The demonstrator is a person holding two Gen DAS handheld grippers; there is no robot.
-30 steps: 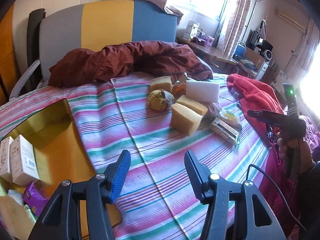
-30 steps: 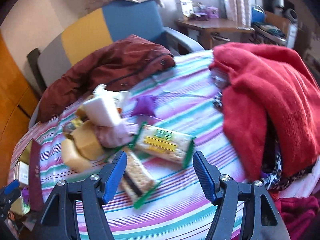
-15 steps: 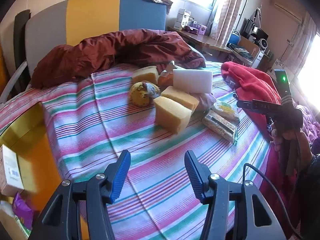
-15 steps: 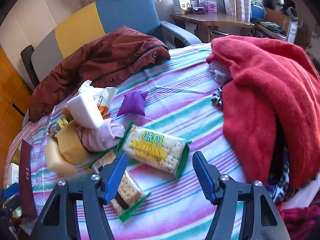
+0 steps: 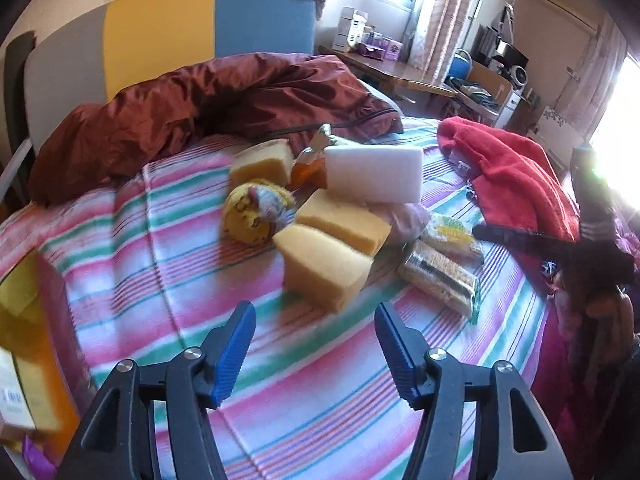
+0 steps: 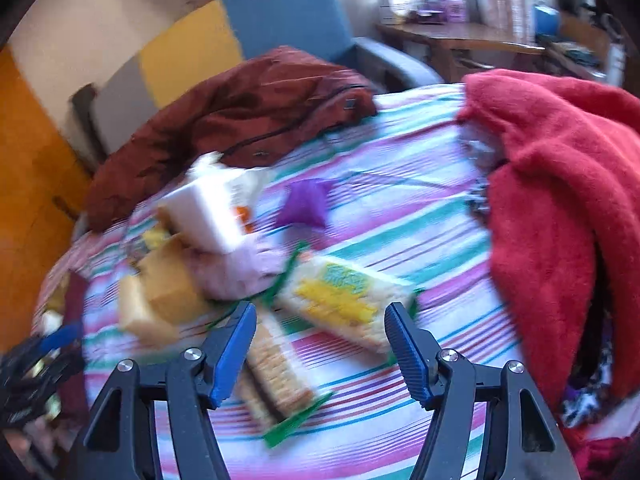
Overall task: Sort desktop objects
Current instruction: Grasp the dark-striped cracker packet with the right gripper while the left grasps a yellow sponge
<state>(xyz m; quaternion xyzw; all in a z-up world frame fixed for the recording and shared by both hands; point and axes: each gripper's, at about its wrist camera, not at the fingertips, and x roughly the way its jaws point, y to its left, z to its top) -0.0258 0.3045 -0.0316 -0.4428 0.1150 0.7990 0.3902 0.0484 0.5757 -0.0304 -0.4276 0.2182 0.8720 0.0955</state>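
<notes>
A pile of objects lies on a striped cloth (image 5: 168, 264): yellow sponges (image 5: 324, 268), a white foam block (image 5: 374, 174), a yellow patterned ball (image 5: 254, 212), a pink cloth and two cracker packs (image 5: 440, 280). My left gripper (image 5: 316, 344) is open and empty, just short of the nearest yellow sponge. My right gripper (image 6: 320, 350) is open and empty, low over the cracker packs (image 6: 344, 300), with one pack (image 6: 276, 372) beside its left finger. A purple pouch (image 6: 302, 206) lies beyond them. The right gripper also shows in the left wrist view (image 5: 520, 236).
A dark red jacket (image 5: 208, 100) lies at the back of the cloth, a red blanket (image 6: 560, 184) at the right. An orange box (image 5: 28, 344) with small cartons stands at the left edge. A chair and a cluttered desk stand behind.
Both grippers moved forward toward the pile; the objects loom larger. The left one shifted right, away from the orange box. Both stay open.
</notes>
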